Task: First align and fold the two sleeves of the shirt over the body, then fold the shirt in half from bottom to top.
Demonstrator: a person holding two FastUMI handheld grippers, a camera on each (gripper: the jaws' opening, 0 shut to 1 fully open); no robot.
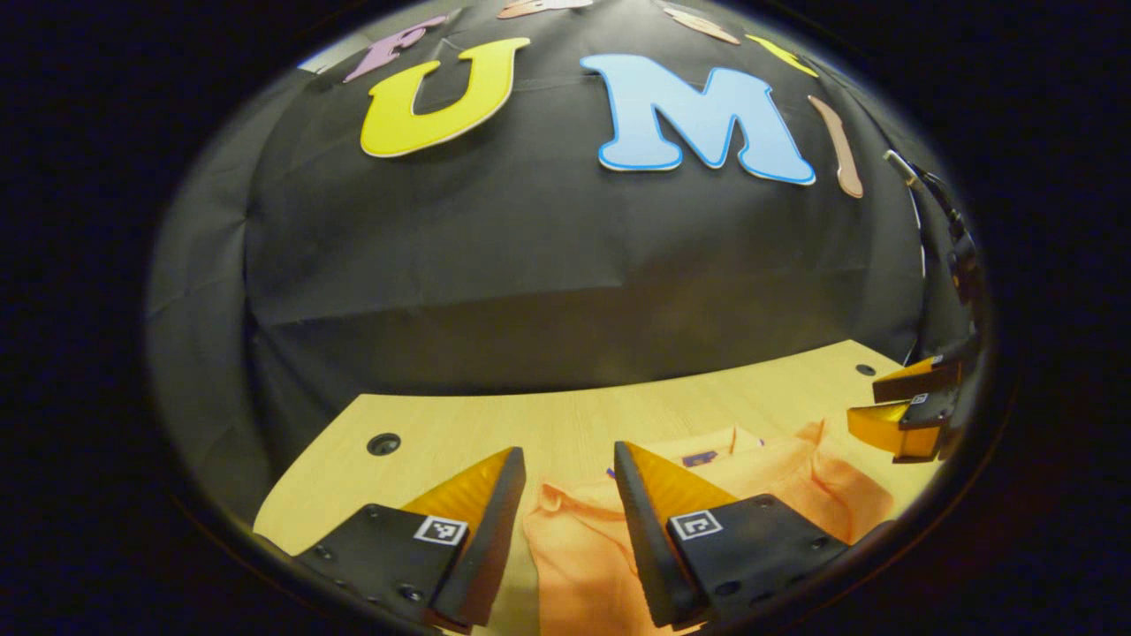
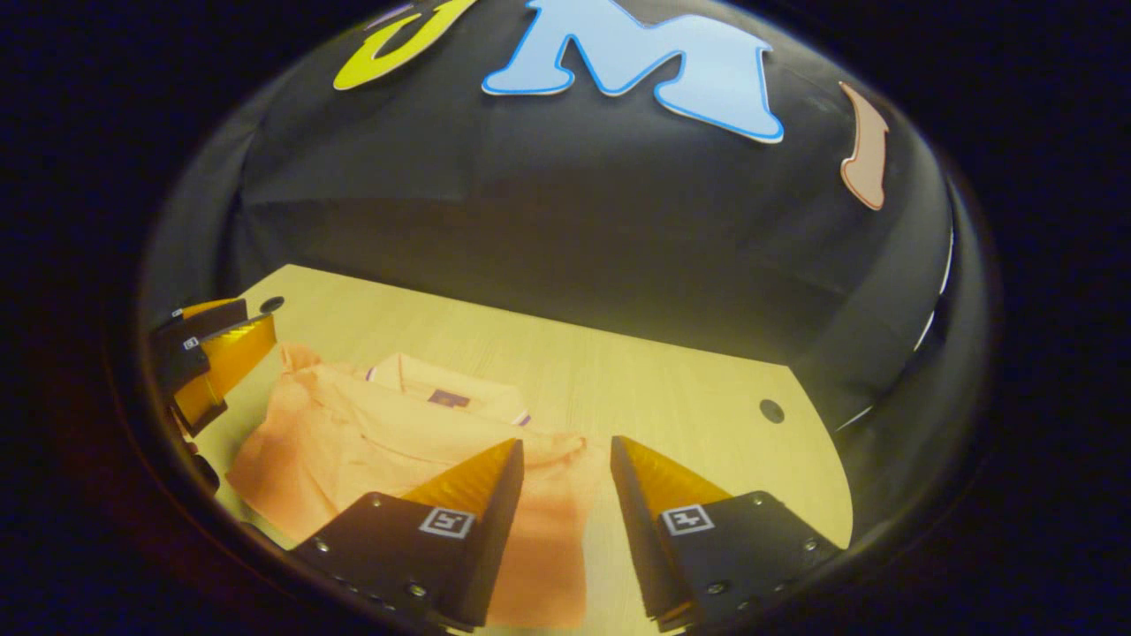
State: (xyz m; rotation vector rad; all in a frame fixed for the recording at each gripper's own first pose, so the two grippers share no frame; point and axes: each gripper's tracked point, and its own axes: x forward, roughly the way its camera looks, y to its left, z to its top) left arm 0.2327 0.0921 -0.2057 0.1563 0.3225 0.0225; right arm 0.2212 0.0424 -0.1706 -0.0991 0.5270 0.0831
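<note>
An orange shirt (image 1: 583, 548) lies on the wooden table (image 1: 565, 424), collar toward the back wall. In the left gripper view my left gripper (image 1: 570, 459) stands open above the shirt's left shoulder, with nothing between its fingers. The right gripper (image 1: 892, 402) hangs at the far right edge there, over the shirt's other side. In the right gripper view the shirt (image 2: 371, 442) spreads to the left with its collar (image 2: 442, 393) up. My right gripper (image 2: 565, 450) is open over the shirt's right shoulder, holding nothing. The left gripper (image 2: 225, 349) shows at the far left, above the table.
The table (image 2: 618, 371) ends at the black cloth wall behind. Round holes sit in the table's corners, one hole (image 1: 383, 443) at the left and another hole (image 2: 771, 410) at the right. Bare wood lies beyond the collar and at both sides of the shirt.
</note>
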